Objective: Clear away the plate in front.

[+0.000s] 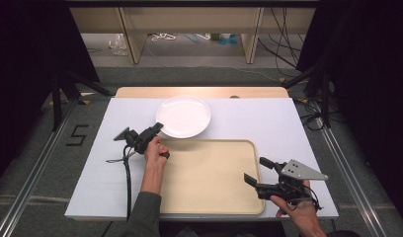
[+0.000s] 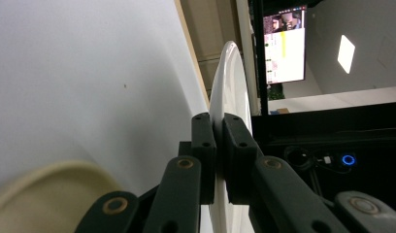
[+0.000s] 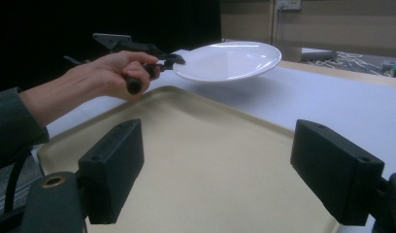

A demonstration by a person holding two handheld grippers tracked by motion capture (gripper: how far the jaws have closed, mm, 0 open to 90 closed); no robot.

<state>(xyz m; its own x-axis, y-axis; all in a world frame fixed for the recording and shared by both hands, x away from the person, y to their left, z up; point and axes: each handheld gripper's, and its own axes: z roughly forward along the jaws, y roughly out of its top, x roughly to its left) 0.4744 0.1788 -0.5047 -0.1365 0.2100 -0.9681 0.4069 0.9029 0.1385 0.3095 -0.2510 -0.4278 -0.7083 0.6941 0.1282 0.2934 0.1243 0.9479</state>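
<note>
White table, floor mark "5" | left gripper pinching plate rim | right gripper jaws spread

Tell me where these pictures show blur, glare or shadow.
Left gripper view: the cream plastic tray corner is blurred, and a bright screen glares in the dark background. Right gripper view: the round white plate carries sheen and casts a soft shadow on the white table. High view: dark surroundings.

The left gripper's fingers hide part of the plate's rim.
</note>
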